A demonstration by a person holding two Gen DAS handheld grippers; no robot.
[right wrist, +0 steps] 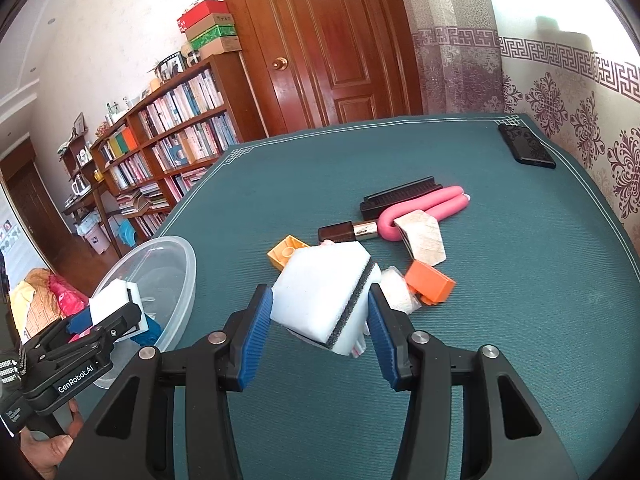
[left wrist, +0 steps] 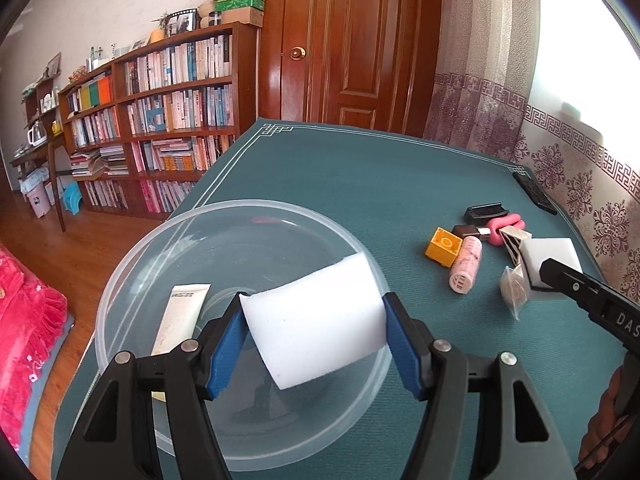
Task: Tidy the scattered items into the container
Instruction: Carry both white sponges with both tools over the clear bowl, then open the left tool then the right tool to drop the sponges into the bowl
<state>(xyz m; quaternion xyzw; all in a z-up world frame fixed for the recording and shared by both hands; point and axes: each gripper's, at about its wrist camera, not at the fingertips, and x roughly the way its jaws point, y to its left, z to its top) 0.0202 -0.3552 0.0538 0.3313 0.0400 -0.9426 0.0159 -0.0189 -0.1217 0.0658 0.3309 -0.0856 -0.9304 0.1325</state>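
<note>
Left gripper (left wrist: 314, 338): centre bottom of the left wrist view; its blue fingers (left wrist: 226, 346) are set moderately wide, clenched on both ends of a plain white sponge (left wrist: 316, 320), which bows upward between them.
White sponge: held over the bowl (left wrist: 132, 252), above its hollow, not touching the floor of it as far as can be told.
Bowl: clear plastic, lower left of the left wrist view, standing on the green worktop (left wrist: 360, 168); a white tube (left wrist: 182, 316) lies inside against its left wall.
Right gripper (right wrist: 320, 322): centre bottom of the right wrist view; its blue fingers (right wrist: 256, 334) are fairly wide apart and grasp a white sponge block with a dark scouring layer (right wrist: 324, 294), pads pressed on its two sides.
Sponge block: tilted, raised just in front of the pile; whether its lower corner touches the worktop cannot be told.
Pile, centre of the right wrist view: yellow brick (right wrist: 286, 254), orange brick (right wrist: 430, 282), small clear packet (right wrist: 398, 290), brown lipstick (right wrist: 348, 232), pink foam curler (right wrist: 424, 208), black comb (right wrist: 400, 196), pale patterned block (right wrist: 422, 238), lying close together.
Upper right corner of the worktop: a black flat case (right wrist: 526, 146), well apart from the pile.
</note>
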